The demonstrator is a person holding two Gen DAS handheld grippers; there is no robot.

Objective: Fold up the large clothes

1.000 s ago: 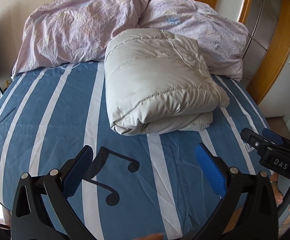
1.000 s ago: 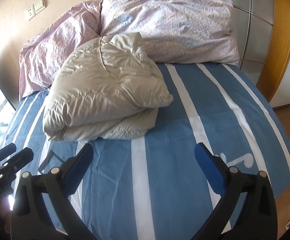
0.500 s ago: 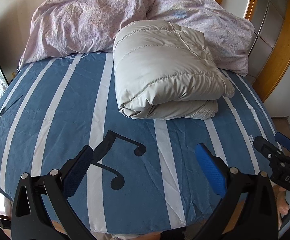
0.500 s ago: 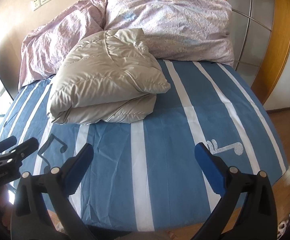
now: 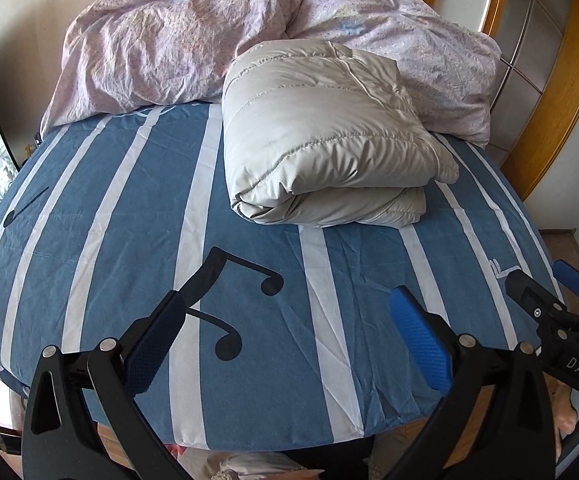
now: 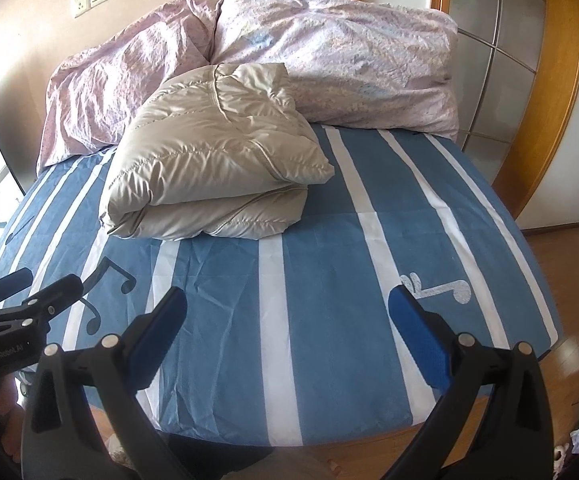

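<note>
A beige puffer jacket [image 5: 321,148] lies folded into a thick bundle on the bed, toward the pillows; it also shows in the right wrist view [image 6: 213,164]. My left gripper [image 5: 287,334] hangs open over the foot of the bed, well short of the jacket, nothing between its blue pads. My right gripper [image 6: 287,334] is likewise open and empty near the bed's front edge. Each gripper appears in the other's view: the right gripper [image 5: 549,300] at the right edge, the left gripper [image 6: 29,292] at the left edge.
The bed carries a blue sheet [image 5: 109,216] with white stripes and black music notes. A crumpled pink duvet [image 5: 177,40] is piled at the headboard. A wooden-framed wardrobe [image 6: 529,60] stands on the right, with wood floor [image 6: 561,248] beside the bed.
Both grippers have drawn back from the folded jacket toward the foot of the bed, so the bed's front edge and floor now show. Both stay open.
</note>
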